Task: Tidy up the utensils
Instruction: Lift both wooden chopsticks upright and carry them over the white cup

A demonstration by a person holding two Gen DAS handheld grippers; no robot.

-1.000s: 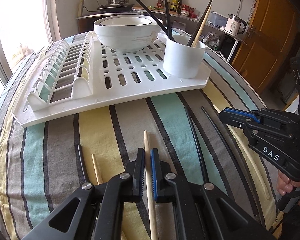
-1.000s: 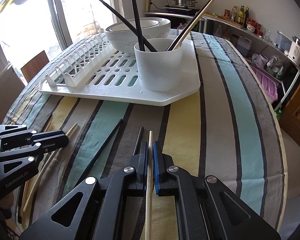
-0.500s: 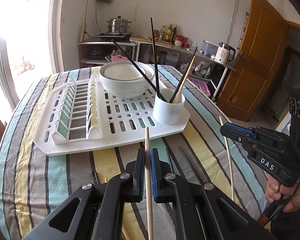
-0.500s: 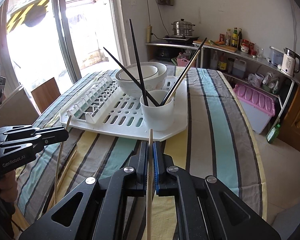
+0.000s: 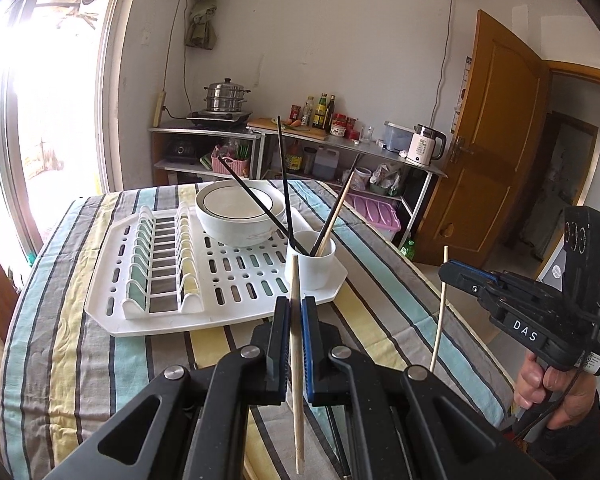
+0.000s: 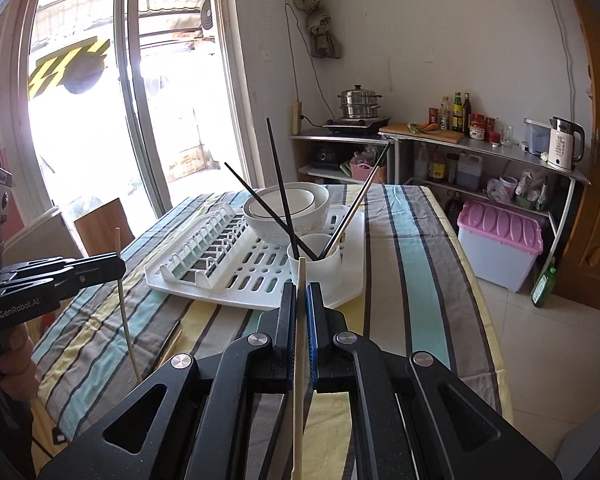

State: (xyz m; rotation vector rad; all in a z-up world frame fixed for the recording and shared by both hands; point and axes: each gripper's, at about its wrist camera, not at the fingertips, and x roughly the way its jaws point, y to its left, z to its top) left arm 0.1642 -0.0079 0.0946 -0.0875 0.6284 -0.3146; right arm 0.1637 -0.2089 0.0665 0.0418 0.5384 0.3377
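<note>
Pale wooden chopsticks [image 5: 296, 364] [image 6: 299, 344] are standing near-upright, one pinched in each gripper, left gripper [image 5: 295, 320] and right gripper [image 6: 299, 306] both clamping tight. White cylindrical holder cup [image 5: 310, 265] [image 6: 318, 265] is sitting at twelve o'clock from each, on the white plastic drying rack [image 5: 236, 312], left slightly nearer by my judgement.

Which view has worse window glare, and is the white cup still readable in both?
Right wrist view: worse, the window blows out much of the left half; the white cup still reads sharp. Left wrist view: glare stays at the left edge, cup clear. Both: heavy fisheye bending, dark corner vignette, and the gripped wooden chopstick is in focus.
</note>
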